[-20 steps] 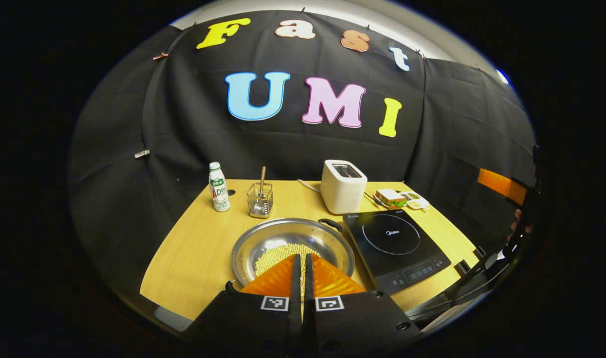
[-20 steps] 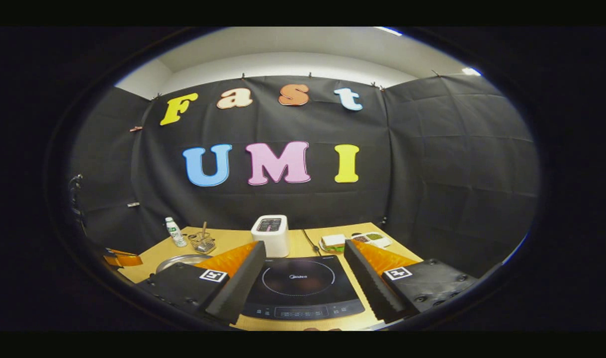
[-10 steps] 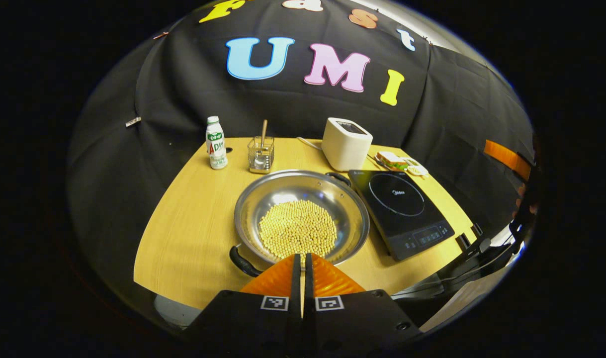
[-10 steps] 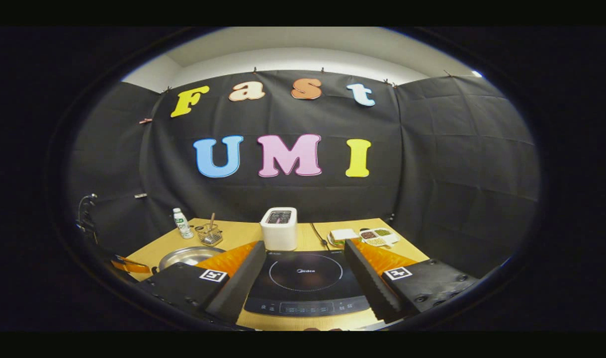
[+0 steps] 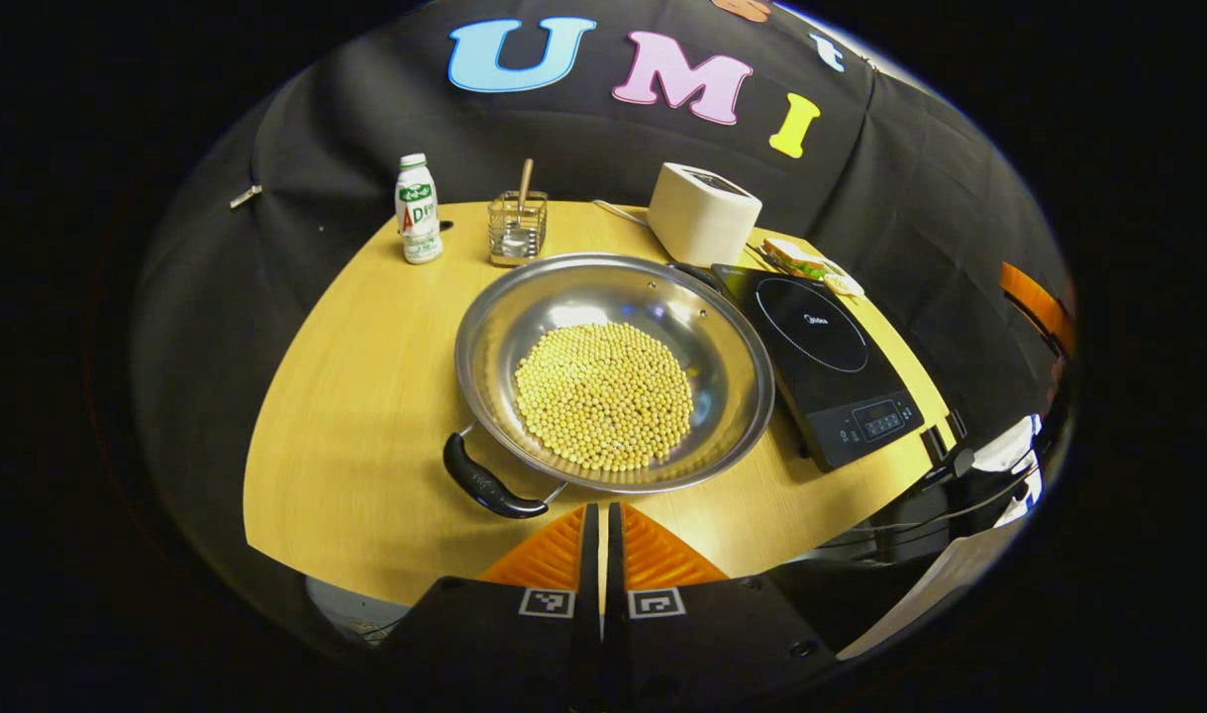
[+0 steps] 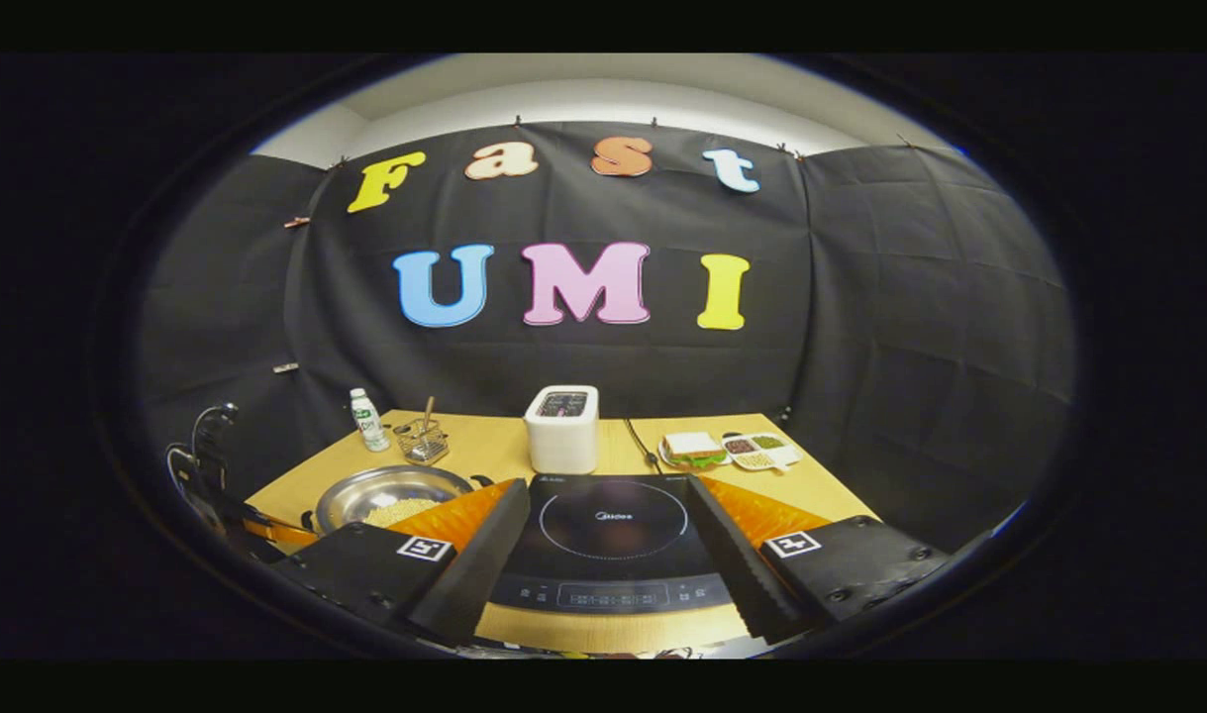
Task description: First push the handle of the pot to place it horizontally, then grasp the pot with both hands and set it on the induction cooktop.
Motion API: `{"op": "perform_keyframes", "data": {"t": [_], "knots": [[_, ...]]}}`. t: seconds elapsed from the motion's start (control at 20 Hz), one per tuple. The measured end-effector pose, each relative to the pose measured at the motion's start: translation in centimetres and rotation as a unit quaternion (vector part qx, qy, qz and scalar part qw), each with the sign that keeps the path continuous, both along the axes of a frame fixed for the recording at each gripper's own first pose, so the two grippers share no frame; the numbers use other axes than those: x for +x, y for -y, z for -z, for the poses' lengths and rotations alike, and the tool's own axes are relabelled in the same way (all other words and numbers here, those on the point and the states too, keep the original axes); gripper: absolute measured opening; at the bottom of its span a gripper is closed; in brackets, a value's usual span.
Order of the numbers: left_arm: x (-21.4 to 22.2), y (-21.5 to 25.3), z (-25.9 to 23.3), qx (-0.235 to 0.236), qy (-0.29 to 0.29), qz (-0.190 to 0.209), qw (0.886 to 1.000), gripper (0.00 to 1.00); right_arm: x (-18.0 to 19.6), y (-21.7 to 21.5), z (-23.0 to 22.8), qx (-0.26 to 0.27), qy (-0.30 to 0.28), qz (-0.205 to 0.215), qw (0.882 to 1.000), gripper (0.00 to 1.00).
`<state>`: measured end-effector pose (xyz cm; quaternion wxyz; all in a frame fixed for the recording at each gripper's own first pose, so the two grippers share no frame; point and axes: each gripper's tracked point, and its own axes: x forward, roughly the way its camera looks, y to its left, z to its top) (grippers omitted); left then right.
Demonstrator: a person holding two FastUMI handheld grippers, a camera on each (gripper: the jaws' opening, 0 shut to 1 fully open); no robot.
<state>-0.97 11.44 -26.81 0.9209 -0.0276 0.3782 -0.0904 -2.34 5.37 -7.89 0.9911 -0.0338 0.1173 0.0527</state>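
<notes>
My left hand-held gripper (image 5: 601, 515) clenched empty, right hand-held gripper (image 6: 603, 515) released, shallow steel pot of yellow beans (image 5: 613, 371), black handles (image 5: 486, 483) lying diagonally, near-left to far-right, on wooden desk (image 5: 365, 396)

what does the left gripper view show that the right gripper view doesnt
Left gripper view: the left tongs, shut, just short of the near handle of the pot. Right gripper view: the right tongs, open, framing the cooktop, and white wall above the cloth. Both: pot, beans, cooktop, toaster, bottle, sandwich.
</notes>
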Motion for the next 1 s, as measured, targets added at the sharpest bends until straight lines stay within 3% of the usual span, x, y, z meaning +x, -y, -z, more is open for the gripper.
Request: {"op": "perform_keyframes", "data": {"t": [0.45, 0.7, 0.85, 0.9, 1.0], "knots": [[1.9, -1.1, 3.4, 0.0, -0.057, 0.005, 0.998, 0.05, 0.1, 0.4, 1.0, -0.009, -0.011, 0.005, 1.0, 0.99], [2.9, -2.8, 3.8, 0.034, -0.068, -0.008, 0.997, 0.05, 0.4, 0.4, 1.4, -0.009, -0.017, 0.007, 1.0, 0.95], [3.5, -3.3, 3.8, 0.023, -0.078, -0.025, 0.996, 0.05, 0.9, 0.4, 1.5, -0.008, -0.017, 0.01, 1.0, 0.99], [3.6, -3.5, 3.8, 0.02, -0.079, -0.03, 0.996, 0.05, 0.9, 0.4, 1.5, -0.007, -0.016, 0.01, 1.0, 0.94], [3.9, -4.3, 3.9, 0.026, -0.079, -0.038, 0.996, 0.05, 1.2, 0.4, 1.7, -0.003, -0.018, 0.012, 1.0, 0.99]]}}
